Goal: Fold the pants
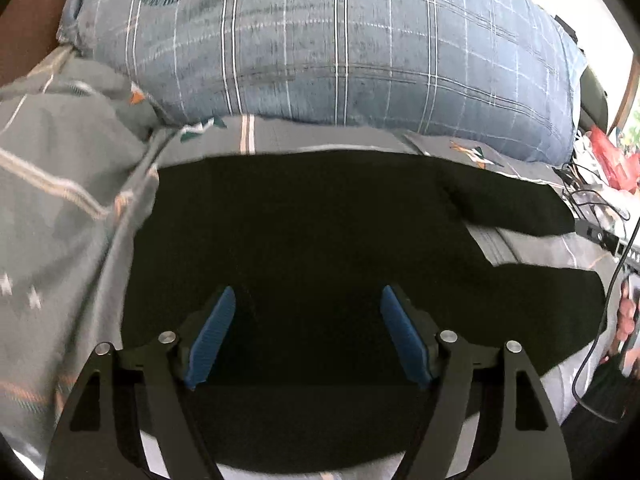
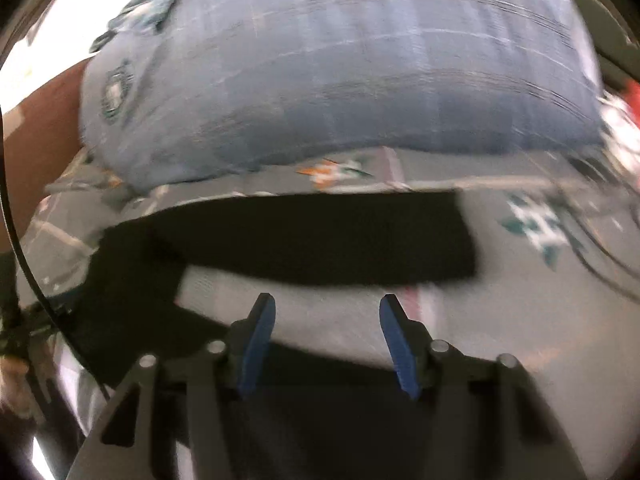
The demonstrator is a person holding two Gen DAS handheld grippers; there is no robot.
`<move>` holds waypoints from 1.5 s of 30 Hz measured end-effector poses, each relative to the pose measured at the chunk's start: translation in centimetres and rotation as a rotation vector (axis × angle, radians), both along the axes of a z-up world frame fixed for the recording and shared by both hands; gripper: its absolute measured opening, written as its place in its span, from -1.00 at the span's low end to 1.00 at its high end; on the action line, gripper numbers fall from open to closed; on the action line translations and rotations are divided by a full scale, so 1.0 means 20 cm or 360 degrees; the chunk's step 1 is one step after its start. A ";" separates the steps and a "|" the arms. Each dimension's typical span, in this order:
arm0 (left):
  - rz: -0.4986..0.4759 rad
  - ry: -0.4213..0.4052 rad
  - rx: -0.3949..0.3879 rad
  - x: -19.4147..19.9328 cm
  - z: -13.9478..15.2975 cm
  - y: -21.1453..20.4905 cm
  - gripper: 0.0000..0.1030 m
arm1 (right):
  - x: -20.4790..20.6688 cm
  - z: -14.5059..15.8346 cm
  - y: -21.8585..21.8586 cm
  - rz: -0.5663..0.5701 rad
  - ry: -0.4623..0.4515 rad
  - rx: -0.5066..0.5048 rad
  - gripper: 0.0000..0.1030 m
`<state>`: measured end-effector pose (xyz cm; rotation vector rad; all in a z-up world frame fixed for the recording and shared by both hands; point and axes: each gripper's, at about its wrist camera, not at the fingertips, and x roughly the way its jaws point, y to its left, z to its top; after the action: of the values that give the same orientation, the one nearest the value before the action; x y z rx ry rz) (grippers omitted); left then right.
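Observation:
Black pants [image 1: 320, 240] lie spread flat on a grey patterned bedsheet [image 1: 60, 220]. In the left wrist view the waist and seat fill the middle, and two legs run off to the right. My left gripper [image 1: 308, 296] is open and empty, hovering over the black cloth. In the right wrist view, which is blurred, one pant leg [image 2: 320, 236] lies across the sheet ahead and the other runs under the gripper. My right gripper [image 2: 327, 306] is open and empty above the strip of grey sheet [image 2: 320, 320] between the two legs.
A large blue plaid pillow [image 1: 340, 40] lies along the far side of the bed, also seen in the right wrist view [image 2: 340, 80]. Black cables [image 1: 600, 320] and red and white clutter [image 1: 612, 156] sit at the right edge. A rumpled grey quilt lies at the left.

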<state>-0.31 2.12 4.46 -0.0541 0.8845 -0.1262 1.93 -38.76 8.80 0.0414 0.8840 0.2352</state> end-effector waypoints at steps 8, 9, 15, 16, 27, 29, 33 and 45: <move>-0.0155 0.0024 0.0070 0.26 0.04 0.10 0.56 | 0.35 -0.06 0.29 0.0332 0.0024 -0.0095 0.24; -0.0190 0.0031 0.0068 0.31 0.05 0.12 0.63 | 0.40 -0.06 0.32 0.0365 0.0020 -0.0123 0.24; -0.0421 0.0124 0.0045 0.58 0.03 0.18 0.63 | 0.62 -0.13 0.44 0.0539 0.0060 -0.0173 0.31; -0.0480 0.0146 0.0046 0.62 0.02 0.17 0.63 | 0.64 -0.15 0.47 0.0587 0.0079 -0.0181 0.31; -0.0959 0.0275 0.0263 0.84 -0.08 0.04 0.63 | 0.85 -0.32 0.60 0.0886 0.0240 -0.0373 0.31; -0.0997 0.0307 0.0327 0.87 -0.12 0.03 0.63 | 0.88 -0.35 0.60 0.0911 0.0298 -0.0351 0.29; -0.1069 0.0346 0.0313 0.91 -0.18 0.02 0.64 | 0.89 -0.33 0.60 0.0960 0.0322 -0.0264 -0.83; -0.0956 0.0150 0.0413 0.61 0.07 0.01 -0.91 | 0.43 0.07 0.61 0.0849 -0.0189 -0.0429 -0.93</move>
<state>11.87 2.37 5.77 0.4546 0.9835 -0.5710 10.61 -26.46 10.27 -0.4600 0.7890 0.6069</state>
